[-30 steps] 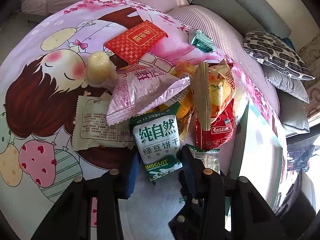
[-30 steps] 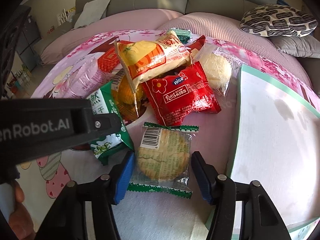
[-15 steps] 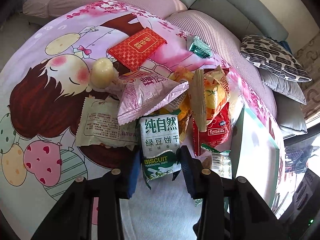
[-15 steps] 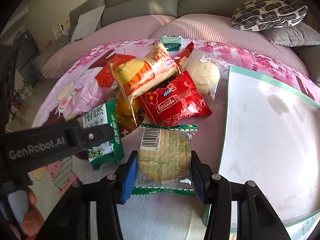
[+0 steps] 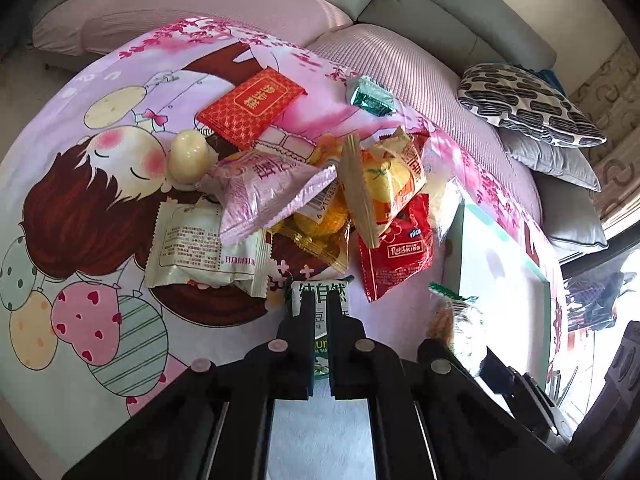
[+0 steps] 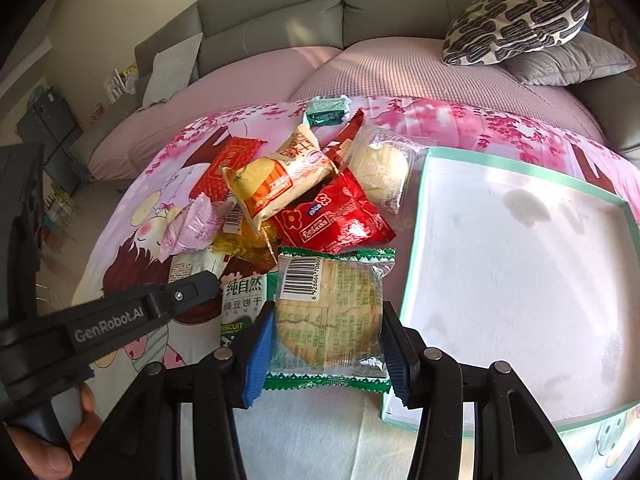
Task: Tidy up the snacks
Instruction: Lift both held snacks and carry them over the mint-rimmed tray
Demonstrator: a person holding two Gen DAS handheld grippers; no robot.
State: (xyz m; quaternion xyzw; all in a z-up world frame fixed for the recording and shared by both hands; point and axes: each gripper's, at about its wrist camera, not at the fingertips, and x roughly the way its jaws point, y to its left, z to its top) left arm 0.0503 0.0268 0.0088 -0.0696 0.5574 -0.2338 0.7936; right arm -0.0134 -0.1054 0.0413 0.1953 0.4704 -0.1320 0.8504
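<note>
My left gripper [image 5: 319, 300] is shut on a green and white biscuit packet [image 5: 321, 285], pinching its near end just in front of the snack pile. The same packet [image 6: 244, 300] shows in the right wrist view, with the left gripper [image 6: 212, 282] coming in from the left, held by a hand. My right gripper [image 6: 327, 320] is shut on a round biscuit in a clear, green-edged wrapper [image 6: 328, 304], its blue pads pressed on both sides. That wrapper [image 5: 456, 320] hangs beside the tray's left rim.
A white tray with a mint rim [image 6: 416, 248] lies right of the pile. The pile holds a red packet [image 6: 332, 220], a yellow-orange packet [image 6: 276, 180], a pink packet [image 6: 192, 224], a wrapped pale bun [image 6: 380, 164] and a cream packet [image 5: 196, 248]. A grey sofa with cushions stands behind.
The left jaws have gone from wide apart to pinched on the green biscuit packet, which has come back off the pile. The right gripper has risen with the round biscuit.
</note>
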